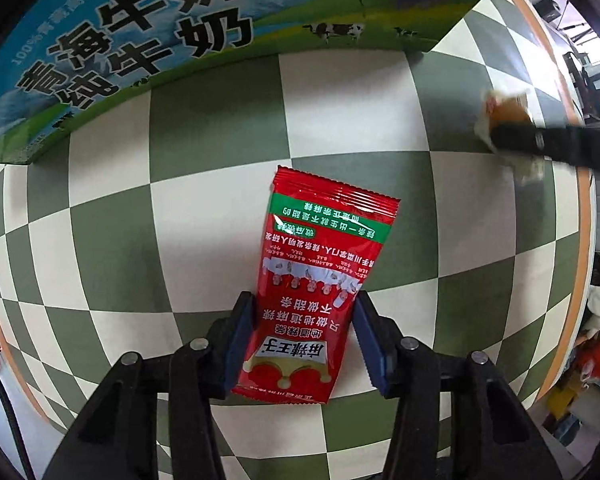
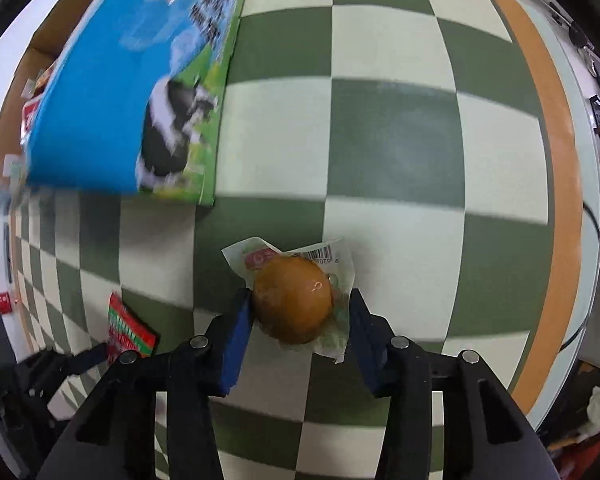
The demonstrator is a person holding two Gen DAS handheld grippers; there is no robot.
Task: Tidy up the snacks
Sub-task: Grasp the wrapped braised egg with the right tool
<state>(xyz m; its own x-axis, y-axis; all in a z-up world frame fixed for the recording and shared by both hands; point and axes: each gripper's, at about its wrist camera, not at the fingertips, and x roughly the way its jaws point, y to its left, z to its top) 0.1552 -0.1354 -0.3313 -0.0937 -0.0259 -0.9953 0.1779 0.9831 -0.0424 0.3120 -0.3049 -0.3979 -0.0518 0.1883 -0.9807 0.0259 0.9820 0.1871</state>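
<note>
The table (image 1: 352, 120) spreads under both hands in green and cream checks, with an orange band along its rim; on it stands a large milk carton box (image 1: 140, 40), blue and green with bold black characters and printed cows, its top open, and in the right wrist view a few snack wrappers show blurred inside it; the box sits well apart from either snack in hand; the red snack packet (image 1: 320, 272), with a green stripe and white print, lies flat on the checks with its lower half between the blue pads of the left gripper (image 1: 302, 340), whose fingers (image 1: 242, 332) press against its two long edges, so it is gripped; in the right wrist view the same packet shows at the lower left, caught by that black tool; the brown braised egg (image 2: 294, 300), sealed in a clear crumpled wrapper with a barcode and a red label, rests on the table between the fingers (image 2: 238, 340) of the right gripper (image 2: 296, 344); the left pad touches the egg, the right pad meets the wrapper's edge, so the hold looks closed on it; both tools point down at the table.
</note>
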